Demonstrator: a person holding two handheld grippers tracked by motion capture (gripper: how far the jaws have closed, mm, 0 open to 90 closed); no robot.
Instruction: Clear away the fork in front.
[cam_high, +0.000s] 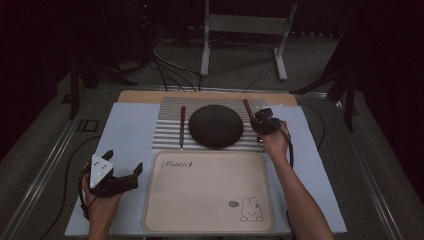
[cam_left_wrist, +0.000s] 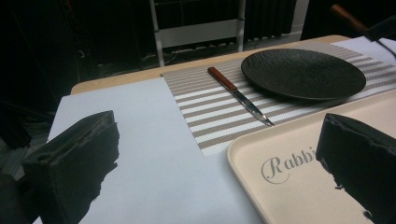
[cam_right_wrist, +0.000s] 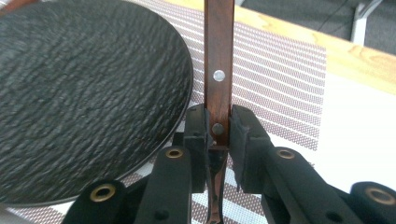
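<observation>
A black round plate (cam_high: 215, 126) (cam_left_wrist: 303, 72) (cam_right_wrist: 84, 93) lies on a striped placemat (cam_high: 170, 137) (cam_right_wrist: 280, 84). Left of the plate lies a knife (cam_high: 182, 126) (cam_left_wrist: 238, 93) with a red-brown handle. At the plate's right edge my right gripper (cam_high: 261, 123) (cam_right_wrist: 218, 126) is shut on a utensil's brown riveted wooden handle (cam_high: 246, 106) (cam_right_wrist: 218, 56), which sticks out beyond the jaws; its metal end is hidden below them. My left gripper (cam_high: 125, 160) (cam_left_wrist: 218, 120) stands open and holds nothing, left of a beige rabbit-print tray (cam_high: 210, 192) (cam_left_wrist: 299, 163).
A pale blue sheet (cam_high: 127, 130) covers the wooden table (cam_high: 145, 96) under the mat and tray. Beyond the far edge, a metal stand (cam_high: 245, 25) and cables (cam_high: 170, 70) sit on the floor. A cable trails from each gripper.
</observation>
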